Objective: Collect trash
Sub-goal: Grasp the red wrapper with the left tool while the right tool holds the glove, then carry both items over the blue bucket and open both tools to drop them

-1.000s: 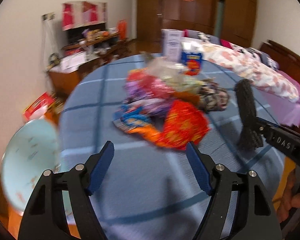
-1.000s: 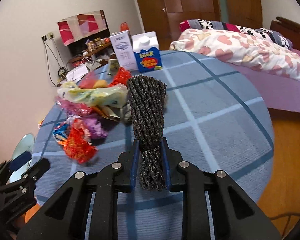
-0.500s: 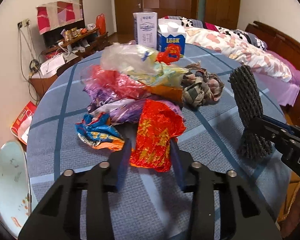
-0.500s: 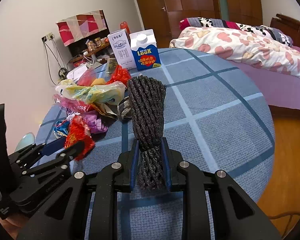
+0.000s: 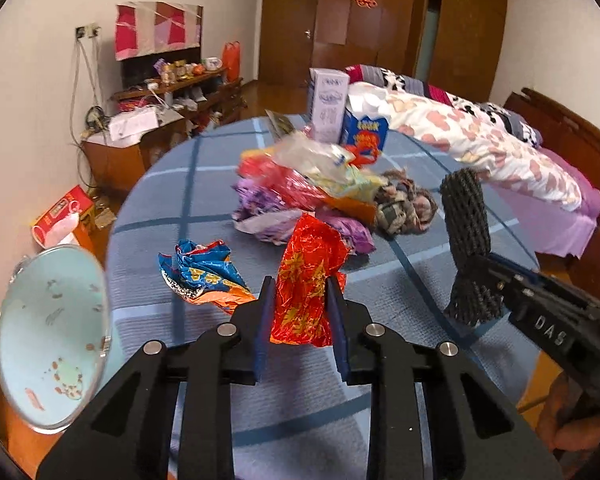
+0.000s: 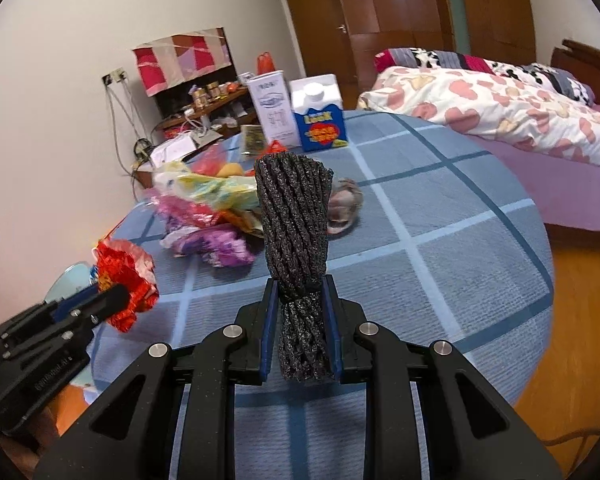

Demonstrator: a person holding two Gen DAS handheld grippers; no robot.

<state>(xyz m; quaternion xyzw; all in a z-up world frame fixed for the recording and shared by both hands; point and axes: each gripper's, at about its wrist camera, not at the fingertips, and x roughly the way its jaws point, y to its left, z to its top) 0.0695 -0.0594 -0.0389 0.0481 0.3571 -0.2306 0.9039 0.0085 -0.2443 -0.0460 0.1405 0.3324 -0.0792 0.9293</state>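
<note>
Your left gripper has just been closing its jaws, and they now pinch the red foil wrapper, lifted clear of the blue checked desk. Your right gripper has its jaws clamped on the black foam net sleeve, which stands upright. The remaining trash pile lies on the desk beyond the red foil wrapper, with a blue-and-orange wrapper just left of it and a blue milk carton behind the pile.
</note>
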